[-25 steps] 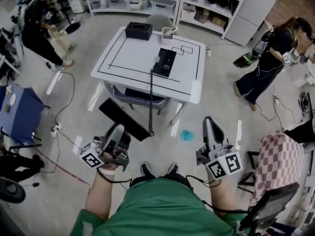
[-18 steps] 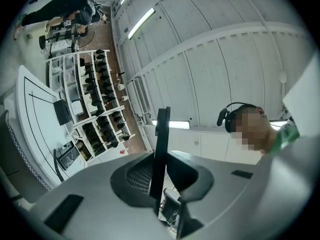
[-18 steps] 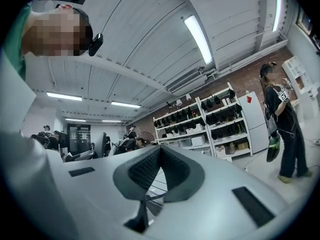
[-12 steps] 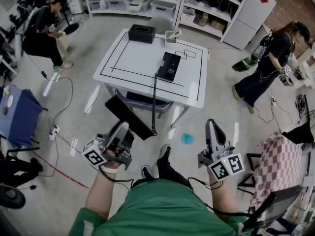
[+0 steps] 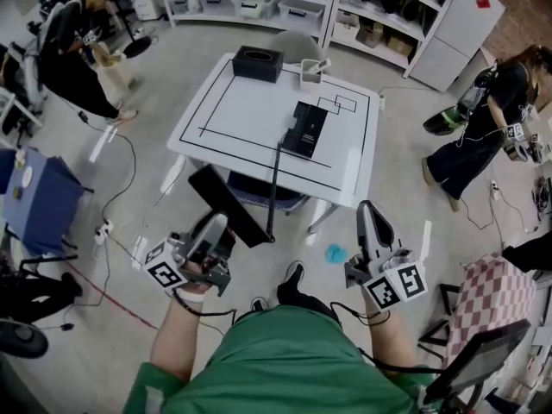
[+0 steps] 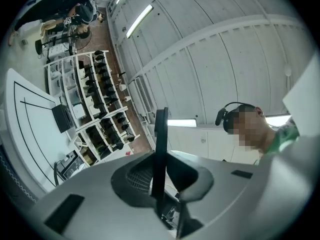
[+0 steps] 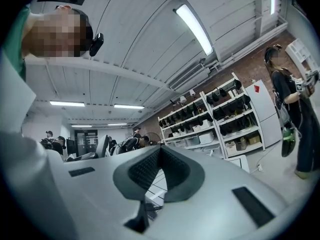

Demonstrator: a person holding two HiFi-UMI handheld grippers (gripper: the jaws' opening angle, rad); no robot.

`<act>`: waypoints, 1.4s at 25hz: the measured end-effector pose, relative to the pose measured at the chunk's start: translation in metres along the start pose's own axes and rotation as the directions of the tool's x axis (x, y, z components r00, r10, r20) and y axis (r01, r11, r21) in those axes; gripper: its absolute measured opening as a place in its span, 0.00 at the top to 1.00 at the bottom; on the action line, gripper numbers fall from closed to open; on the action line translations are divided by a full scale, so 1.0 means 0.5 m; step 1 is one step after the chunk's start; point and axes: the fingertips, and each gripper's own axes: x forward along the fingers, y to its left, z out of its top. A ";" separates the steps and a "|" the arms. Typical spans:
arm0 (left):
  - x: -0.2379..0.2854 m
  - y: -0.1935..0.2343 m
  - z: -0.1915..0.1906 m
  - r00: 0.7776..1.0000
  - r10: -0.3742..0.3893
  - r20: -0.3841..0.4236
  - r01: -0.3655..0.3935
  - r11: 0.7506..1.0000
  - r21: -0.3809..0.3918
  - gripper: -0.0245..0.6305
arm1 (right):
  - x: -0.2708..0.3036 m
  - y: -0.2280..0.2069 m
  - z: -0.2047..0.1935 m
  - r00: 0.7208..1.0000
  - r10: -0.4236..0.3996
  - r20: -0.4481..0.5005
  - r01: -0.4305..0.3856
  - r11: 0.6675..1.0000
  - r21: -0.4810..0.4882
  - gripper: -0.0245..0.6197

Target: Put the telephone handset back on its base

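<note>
Handset: long flat black telephone handset (image 5: 226,203), off the white table with black outline markings (image 5: 241,110), in the air just before its near edge and toward its left corner.
Handset axis: long axis diagonal in the head view, one end up and left toward the table's left corner, the other down and right toward the person; seen edge-on in the left gripper view as a thin dark slab (image 6: 160,144) rising past the jaw tips.
Cord: dark cord (image 5: 273,188) running from the near edge of the table top straight down to the handset's lower right end.
Base: black rectangular telephone base (image 5: 306,128) lying on the table, right of its middle, no handset on it.
Left gripper (image 5: 214,229): jaws pinched on the handset's near long edge, pads pressed against both flat faces (image 6: 159,176).
Right gripper (image 5: 369,218): held below the table's right near corner, tip toward the table; jaws pressed together (image 7: 159,156), nothing between them.
Black box (image 5: 257,62): on the table's far edge, left of centre.
Small grey container (image 5: 314,73): on the table's far edge, right of the black box.
Teal scrap (image 5: 335,253): on the floor before the table's right near corner, left of the right gripper.
</note>
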 end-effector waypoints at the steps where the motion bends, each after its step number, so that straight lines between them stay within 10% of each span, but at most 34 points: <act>1: 0.011 0.011 -0.001 1.000 0.005 -0.002 -0.005 1.000 0.005 0.84 | 0.012 -0.015 0.002 1.000 0.003 -0.001 -0.003 1.000 0.005 0.94; 25: 0.248 0.367 0.023 0.974 0.069 -0.218 -0.083 0.995 -0.055 0.84 | 0.145 -0.293 -0.007 0.996 -0.086 -0.035 0.089 0.992 0.091 0.94; 35: 0.290 0.516 0.065 0.891 -0.084 -0.446 0.003 0.984 -0.178 0.84 | 0.244 -0.268 -0.027 0.961 -0.277 -0.020 0.278 0.956 0.099 0.94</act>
